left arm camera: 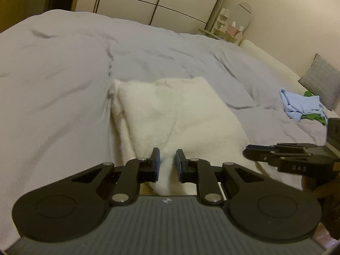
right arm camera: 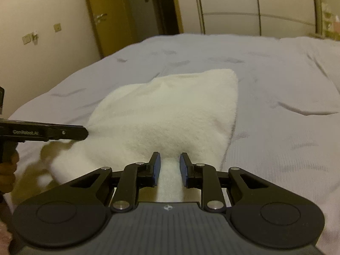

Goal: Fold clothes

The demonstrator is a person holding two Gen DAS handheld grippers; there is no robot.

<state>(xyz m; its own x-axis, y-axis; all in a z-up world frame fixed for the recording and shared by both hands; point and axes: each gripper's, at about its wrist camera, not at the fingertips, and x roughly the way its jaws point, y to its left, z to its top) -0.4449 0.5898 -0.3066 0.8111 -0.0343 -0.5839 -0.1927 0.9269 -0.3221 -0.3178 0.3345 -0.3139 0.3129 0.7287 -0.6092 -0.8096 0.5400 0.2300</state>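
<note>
In the right wrist view, the left gripper enters from the left edge, and its black side bears pale lettering that reads "GenRobot.AI", blurred. In the left wrist view, the right gripper carries small embossed characters, too blurred to read surely.

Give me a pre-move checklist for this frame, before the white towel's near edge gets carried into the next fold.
1. Left tool has the white towel between its fingers: ok, fabric fills the gap, jaws partly closed.
2. Right tool has the towel's near edge too: ok, fabric sits between its blue pads.
3. Grip tight enough to lift: cannot tell.
4. Both tools apart, not colliding: ok, each shows to the side in the other's view.
5. Bed cover beyond the towel free for the fold: ok.
6. Blue and green clothes out of the way: ok, they lie far off near the grey cushion.
</note>
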